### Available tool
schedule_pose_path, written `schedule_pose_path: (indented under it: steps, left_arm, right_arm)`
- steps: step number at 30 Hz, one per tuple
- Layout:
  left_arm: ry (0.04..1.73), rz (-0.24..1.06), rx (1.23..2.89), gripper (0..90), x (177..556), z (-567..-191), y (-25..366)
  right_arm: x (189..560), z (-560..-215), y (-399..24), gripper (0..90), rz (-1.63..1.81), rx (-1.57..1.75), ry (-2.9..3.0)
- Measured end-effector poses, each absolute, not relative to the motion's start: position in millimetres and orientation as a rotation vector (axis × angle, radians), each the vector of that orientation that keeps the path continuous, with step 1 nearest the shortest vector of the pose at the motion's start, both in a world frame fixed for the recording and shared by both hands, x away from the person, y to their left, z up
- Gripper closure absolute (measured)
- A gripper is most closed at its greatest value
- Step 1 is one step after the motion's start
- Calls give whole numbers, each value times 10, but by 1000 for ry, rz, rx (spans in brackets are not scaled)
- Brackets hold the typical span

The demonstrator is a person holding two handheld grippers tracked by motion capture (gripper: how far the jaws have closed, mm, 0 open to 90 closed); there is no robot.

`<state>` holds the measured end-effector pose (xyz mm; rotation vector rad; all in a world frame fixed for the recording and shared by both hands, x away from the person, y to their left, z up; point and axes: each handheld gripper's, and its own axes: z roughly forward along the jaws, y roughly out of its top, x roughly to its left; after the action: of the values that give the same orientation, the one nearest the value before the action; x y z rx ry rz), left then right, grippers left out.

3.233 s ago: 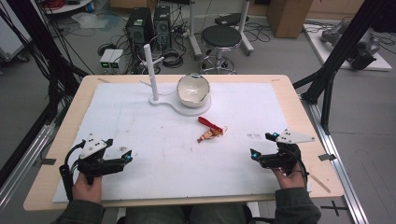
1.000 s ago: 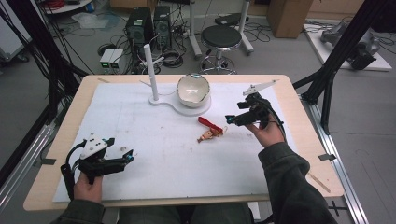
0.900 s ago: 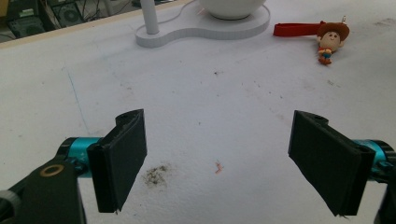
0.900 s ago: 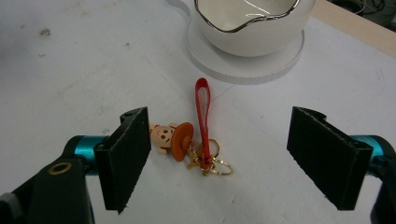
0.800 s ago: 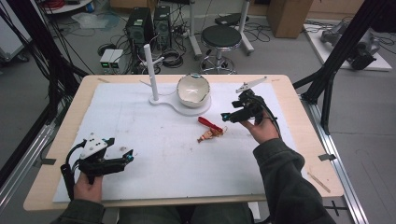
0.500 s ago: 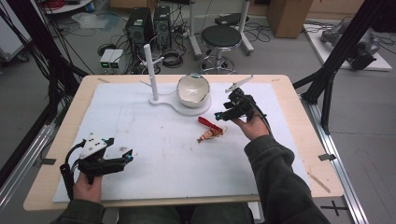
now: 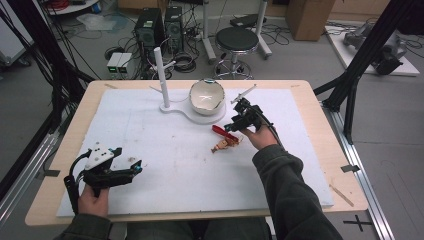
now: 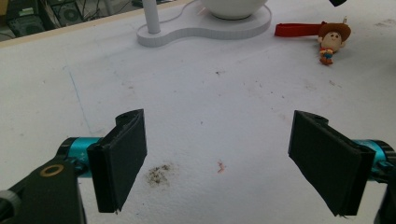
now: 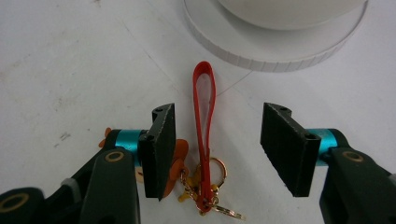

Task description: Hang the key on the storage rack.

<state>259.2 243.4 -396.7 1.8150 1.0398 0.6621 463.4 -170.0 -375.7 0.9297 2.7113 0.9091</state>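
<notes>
Right gripper [image 9: 217,149], fingers [image 9: 285,144] spread, straddles the red strap [image 9: 203,116] at frame centre — a light, floppy keychain [image 7: 226,142], likely best pinched mid-loop. Left gripper [image 8: 229,163], lower frame, hangs open over the counter [image 7: 310,170].

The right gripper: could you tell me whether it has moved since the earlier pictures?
Yes. The right gripper has travelled from the table's near right edge toward the white stand, and now hangs open over the keychain's red strap.

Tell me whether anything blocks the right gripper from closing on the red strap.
Nothing visible does. The right gripper is open, and the red strap lies flat on the white mat between its fingers. The key ring and figure sit lower, near the left finger.
</notes>
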Motion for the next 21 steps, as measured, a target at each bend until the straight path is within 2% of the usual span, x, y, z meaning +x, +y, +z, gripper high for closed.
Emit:
schedule_pose_path:
  steps: [21]
  left_arm:
    - [1038,661,1815,198,2595,-3967,2435]
  right_arm:
    - [4708,-3978,-1548,554,812,945,2746]
